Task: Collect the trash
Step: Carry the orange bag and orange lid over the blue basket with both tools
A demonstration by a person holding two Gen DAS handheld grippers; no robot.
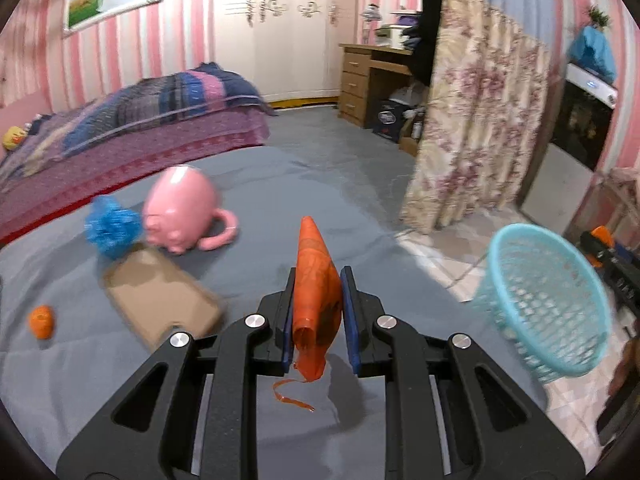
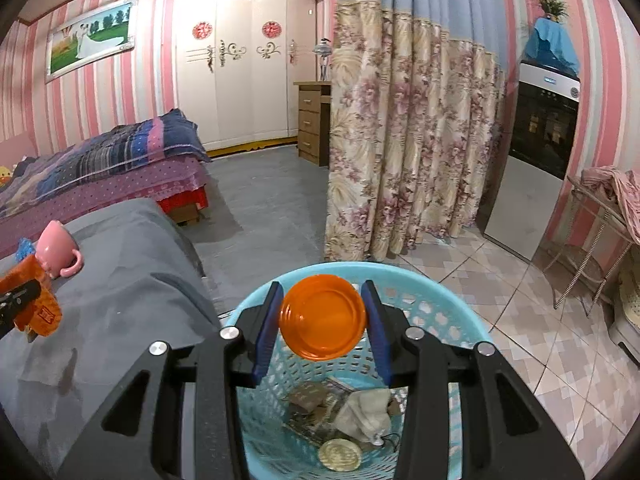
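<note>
While the grey sheet (image 2: pixel 128 280) carried a pink mug (image 1: pixel 182 208), the blue basket (image 2: pixel 436 304) sat beside it under the right gripper (image 2: pixel 323 316), clamped on an orange lid (image 2: pixel 323 317). Left gripper (image 1: pixel 318 304) was squeezed tight on an orange wrapper (image 1: pixel 316 280) over the sheet.

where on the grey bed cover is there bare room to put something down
Free: the grey cover right of the pink mug, out to the bed's edge. Crowded: the left, where blue wrapper, mug, cardboard and orange scrap cluster.
</note>
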